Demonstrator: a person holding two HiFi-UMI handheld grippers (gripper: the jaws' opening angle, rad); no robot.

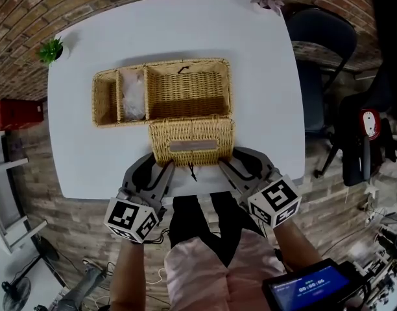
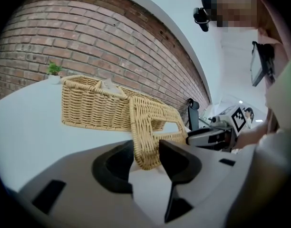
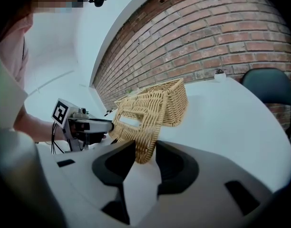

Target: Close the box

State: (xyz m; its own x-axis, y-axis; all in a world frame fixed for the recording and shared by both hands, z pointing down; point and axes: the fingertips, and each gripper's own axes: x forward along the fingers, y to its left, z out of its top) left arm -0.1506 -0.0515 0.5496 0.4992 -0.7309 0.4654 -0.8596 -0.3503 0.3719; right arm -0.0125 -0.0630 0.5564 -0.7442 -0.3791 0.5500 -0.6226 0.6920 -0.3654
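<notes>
A wicker box (image 1: pixel 185 86) stands open on the white round table (image 1: pixel 263 109). Its hinged lid (image 1: pixel 192 141) slopes from the front rim down toward me. My left gripper (image 1: pixel 167 167) has the lid's near left corner (image 2: pixel 145 156) between its jaws, and both pads touch the wicker. My right gripper (image 1: pixel 222 164) is shut on the near right corner (image 3: pixel 144 151) the same way. Each gripper also shows in the other's view: the right gripper (image 2: pixel 209 137) and the left gripper (image 3: pixel 88 126). Both sit at the table's near edge.
A white crumpled bag (image 1: pixel 132 96) fills one small compartment of the box. A little green plant (image 1: pixel 50 49) and a pinkish one (image 1: pixel 268 2) stand at the table's far rim. A dark chair (image 1: pixel 322 44) is on the right. A brick wall runs behind.
</notes>
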